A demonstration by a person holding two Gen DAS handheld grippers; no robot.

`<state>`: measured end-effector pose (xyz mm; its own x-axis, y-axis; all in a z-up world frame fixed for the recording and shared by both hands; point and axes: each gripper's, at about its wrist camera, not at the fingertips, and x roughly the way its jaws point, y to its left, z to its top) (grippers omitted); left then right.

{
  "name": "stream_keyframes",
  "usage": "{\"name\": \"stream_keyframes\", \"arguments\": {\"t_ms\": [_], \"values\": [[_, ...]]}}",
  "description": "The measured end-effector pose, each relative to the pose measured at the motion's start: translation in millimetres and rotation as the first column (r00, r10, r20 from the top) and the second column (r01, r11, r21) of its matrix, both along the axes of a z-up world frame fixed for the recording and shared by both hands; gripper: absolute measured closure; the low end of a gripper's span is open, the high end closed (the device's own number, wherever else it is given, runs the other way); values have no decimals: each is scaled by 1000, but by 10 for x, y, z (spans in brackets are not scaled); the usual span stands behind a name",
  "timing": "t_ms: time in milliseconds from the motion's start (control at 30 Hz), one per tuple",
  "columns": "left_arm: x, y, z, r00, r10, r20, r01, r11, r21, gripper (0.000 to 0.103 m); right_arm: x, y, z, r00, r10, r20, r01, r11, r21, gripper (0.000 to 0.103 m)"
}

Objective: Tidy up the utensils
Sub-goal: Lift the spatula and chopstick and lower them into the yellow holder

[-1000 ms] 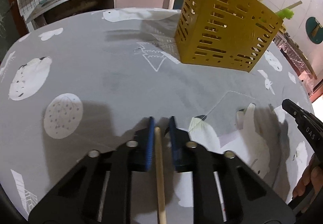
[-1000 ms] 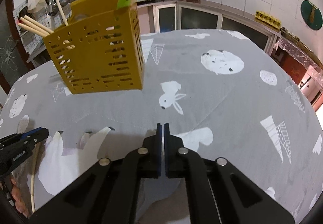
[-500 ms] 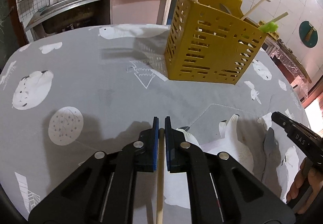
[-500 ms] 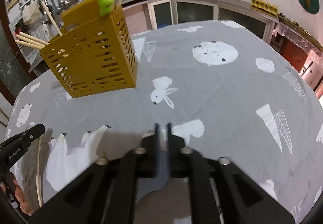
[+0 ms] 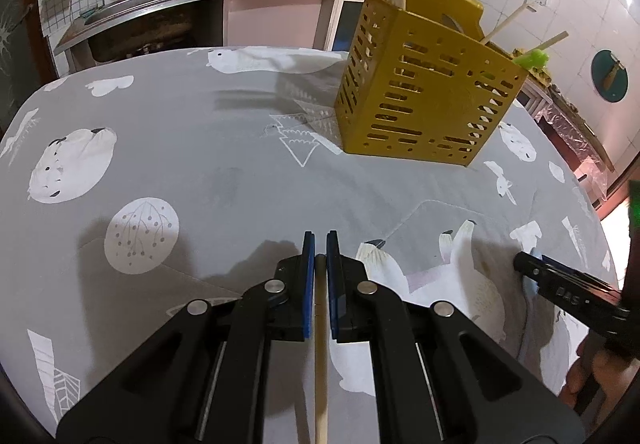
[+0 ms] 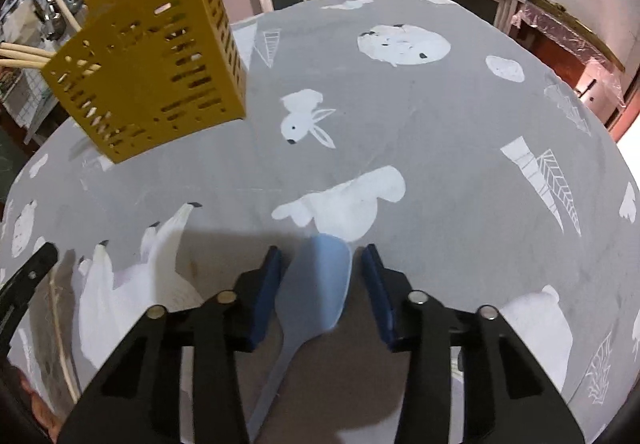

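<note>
Left gripper (image 5: 320,258) clamped along a wooden chopstick (image 5: 321,360), yellow holder (image 5: 424,103) ahead-right; right gripper (image 6: 319,276) wide, straddling a blue spatula (image 6: 316,284) lengthwise.

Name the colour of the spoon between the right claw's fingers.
Pale blue spoon, best in the right wrist view.

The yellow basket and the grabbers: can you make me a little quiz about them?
1. True or false: the left gripper is shut on a chopstick.
2. What lies between the open jaws of the right gripper? A) fork B) blue spoon C) cup
3. Fill in: the basket stands on a grey ____.

Key: 1 true; 2 B; 3 tablecloth.
</note>
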<state>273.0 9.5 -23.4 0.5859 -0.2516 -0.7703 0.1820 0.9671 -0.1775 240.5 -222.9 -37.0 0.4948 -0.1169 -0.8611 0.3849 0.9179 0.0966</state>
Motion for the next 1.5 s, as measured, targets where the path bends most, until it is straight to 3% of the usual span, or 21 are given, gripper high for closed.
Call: {"name": "stream_keyframes", "arguments": {"t_ms": [133, 400, 600, 867, 1100, 1500], "values": [[-48, 12, 82, 1000, -4, 27, 4, 1000, -3, 99, 8, 17, 21, 1000, 13, 25, -13, 1000, -12, 73], [-214, 37, 467, 989, 7, 148, 0, 999, -47, 99, -88, -7, 333, 980, 91, 179, -85, 996, -41, 74], [-320, -13, 805, 966, 20, 256, 0, 997, -80, 99, -160, -32, 651, 923, 174, 343, -155, 985, -81, 74], [-468, -93, 1167, 909, 48, 415, -14, 996, -83, 99, -274, 25, 974, 828, 250, 501, -174, 965, -195, 74], [-526, -141, 1282, 868, 66, 492, -42, 997, -61, 99, -261, 33, 1130, 777, 285, 561, -171, 954, -248, 74], [-569, -159, 1407, 816, 81, 572, -59, 997, -56, 99, -248, 61, 1380, 728, 335, 599, -202, 939, -280, 75]]}}
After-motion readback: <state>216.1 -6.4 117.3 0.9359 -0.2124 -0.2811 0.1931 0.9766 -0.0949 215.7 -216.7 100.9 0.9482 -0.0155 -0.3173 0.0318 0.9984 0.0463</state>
